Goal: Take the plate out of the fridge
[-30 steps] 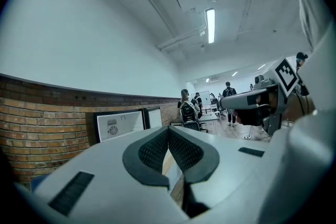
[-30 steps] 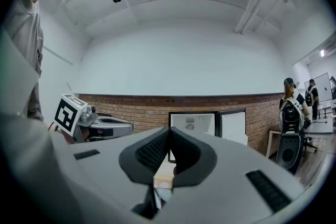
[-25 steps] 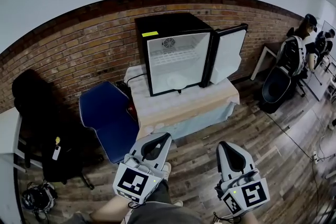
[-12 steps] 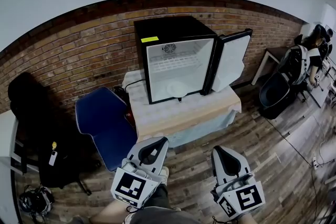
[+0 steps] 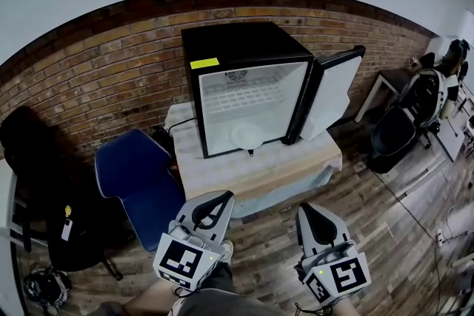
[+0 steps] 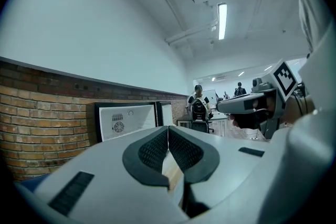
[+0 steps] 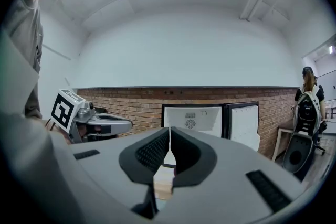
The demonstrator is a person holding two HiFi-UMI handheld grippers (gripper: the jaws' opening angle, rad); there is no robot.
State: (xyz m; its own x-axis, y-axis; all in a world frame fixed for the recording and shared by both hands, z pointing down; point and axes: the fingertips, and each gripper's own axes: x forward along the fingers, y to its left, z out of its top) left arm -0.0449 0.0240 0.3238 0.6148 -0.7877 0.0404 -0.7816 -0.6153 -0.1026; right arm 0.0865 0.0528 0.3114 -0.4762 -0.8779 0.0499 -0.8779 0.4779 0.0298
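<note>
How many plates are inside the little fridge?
1. The plate lies on the floor of the open fridge, near the front, below the wire shelf. No plate shows on that shelf, though its back corners are hard to see.

Bare wood floor (image 5: 385, 211) ahead of me, nothing between me and the table (image 5: 259, 172). The fridge (image 5: 244, 48) faces me with its mouth wide open, and the door (image 5: 335, 92) is swung off to the right, out of the opening. A wire shelf (image 5: 238, 96) spans the upper part. The way in is the gap beneath it, above the plate (image 5: 246, 135). A blue chair (image 5: 137, 174) crowds the table's left side, and the floor on the right is open.
</note>
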